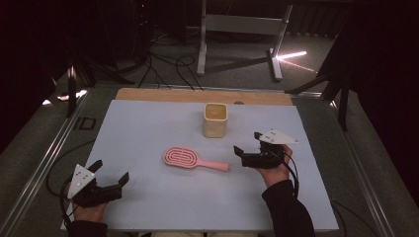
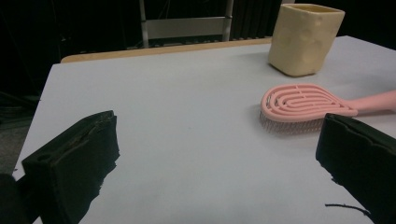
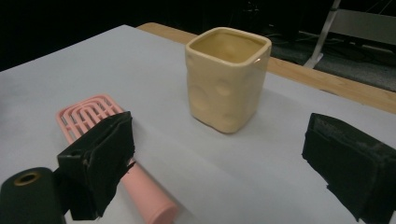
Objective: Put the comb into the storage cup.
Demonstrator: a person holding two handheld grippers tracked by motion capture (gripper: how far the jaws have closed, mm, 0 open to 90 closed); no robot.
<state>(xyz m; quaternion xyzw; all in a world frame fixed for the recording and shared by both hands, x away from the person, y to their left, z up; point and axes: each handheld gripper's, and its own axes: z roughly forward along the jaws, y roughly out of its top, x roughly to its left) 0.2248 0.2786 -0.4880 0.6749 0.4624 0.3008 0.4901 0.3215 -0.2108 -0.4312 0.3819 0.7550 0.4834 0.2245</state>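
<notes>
A pink hairbrush [image 1: 195, 160] is laid mid-desk [image 1: 148, 123], before a yellow cup [image 1: 215, 120]. The right tool [image 1: 247, 144], spread and empty, is held just beside the handle end; the left tool [image 1: 111, 171], also spread, is kept well apart. A grasp is judged imminent, calling for alignment over the handle. The bristles are mostly hidden.

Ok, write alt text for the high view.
A pink hairbrush lies flat mid-table on a pale sheet, a yellow square cup upright just beyond it. The right gripper sits open beside the brush's handle end; the left gripper rests open near the front left.
</notes>
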